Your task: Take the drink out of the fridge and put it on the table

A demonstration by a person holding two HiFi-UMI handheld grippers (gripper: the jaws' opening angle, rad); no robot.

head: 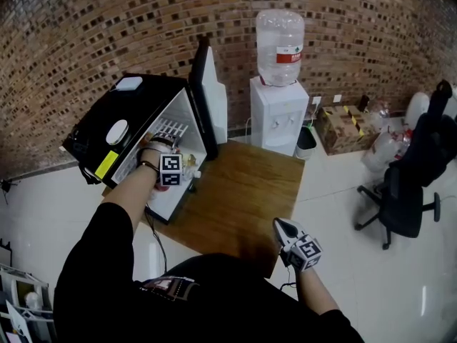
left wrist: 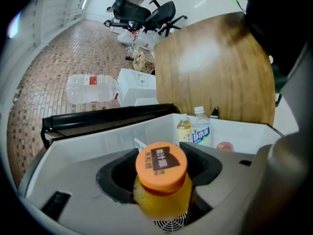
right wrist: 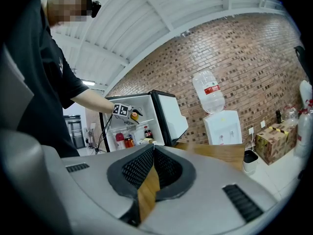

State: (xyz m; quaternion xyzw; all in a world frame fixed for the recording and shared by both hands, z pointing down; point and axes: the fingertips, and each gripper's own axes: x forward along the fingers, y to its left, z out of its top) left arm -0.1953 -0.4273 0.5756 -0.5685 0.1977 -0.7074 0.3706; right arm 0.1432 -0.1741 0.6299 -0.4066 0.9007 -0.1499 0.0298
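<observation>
A small black fridge [head: 132, 113] stands at the table's left end with its door [head: 202, 95] swung open. My left gripper [head: 173, 167] reaches into its white interior. Between that gripper's jaws [left wrist: 164, 192] sits a yellow juice bottle [left wrist: 161, 185] with an orange cap, the black pads against both its sides. In the right gripper view the same orange bottle [right wrist: 134, 114] shows at the left gripper [right wrist: 128, 111], in front of the fridge shelves. My right gripper [head: 286, 229] hangs off the wooden table's [head: 243, 191] near right corner, its jaws [right wrist: 153, 148] together and empty.
Two more bottles [left wrist: 194, 129] and a red-topped item [left wrist: 225, 146] stand in the fridge's lower part. A white water dispenser [head: 278, 113] stands behind the table, a black bin [head: 305, 143] and cardboard boxes [head: 344, 127] to its right. An office chair [head: 408, 184] is at the far right.
</observation>
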